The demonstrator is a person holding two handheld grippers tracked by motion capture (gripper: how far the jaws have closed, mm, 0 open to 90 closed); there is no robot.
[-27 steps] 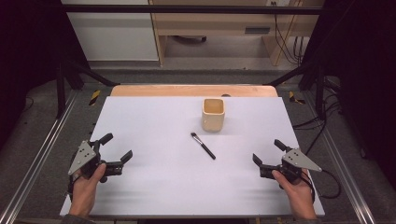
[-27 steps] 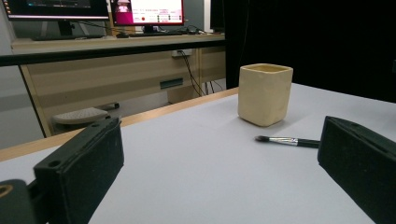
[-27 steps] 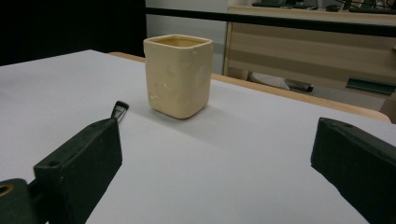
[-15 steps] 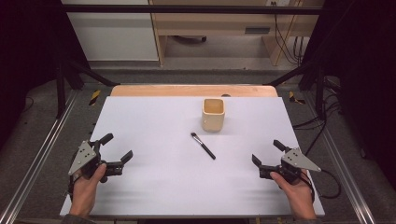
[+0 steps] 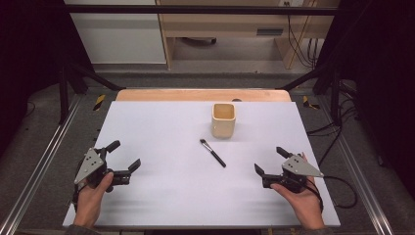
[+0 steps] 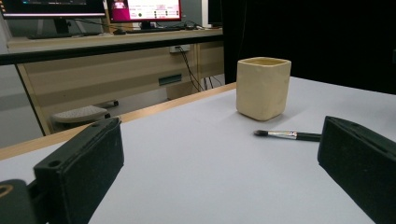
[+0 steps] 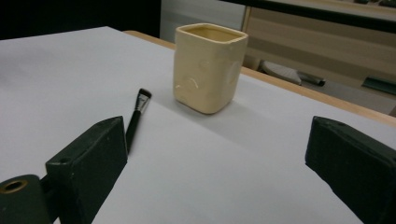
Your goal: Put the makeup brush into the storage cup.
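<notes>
The brush (image 5: pixel 212 152) lies flat on the white table (image 5: pixel 161 196), just before the cream cup (image 5: pixel 223 120). The left gripper view adds monitors (image 6: pixel 144 9). Left gripper (image 5: pixel 122 157) and right gripper (image 5: pixel 270 161) are spread, empty, flanking it well apart

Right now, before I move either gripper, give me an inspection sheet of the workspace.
Surface: white sheet over a wooden table, flat and clean.
Job's things: cream cup upright, open top; black brush lying flat in front of it, apart from the cup, bristles toward the cup.
Clutter: nothing seen on the sheet.
Grippers: left gripper open, holding nothing; right gripper open, holding nothing; both at the near edge, clear of the brush.
Cables: a black cable trails from the right gripper off the sheet.
Surroundings: metal frame rails at the sides, a desk with monitors beyond.
</notes>
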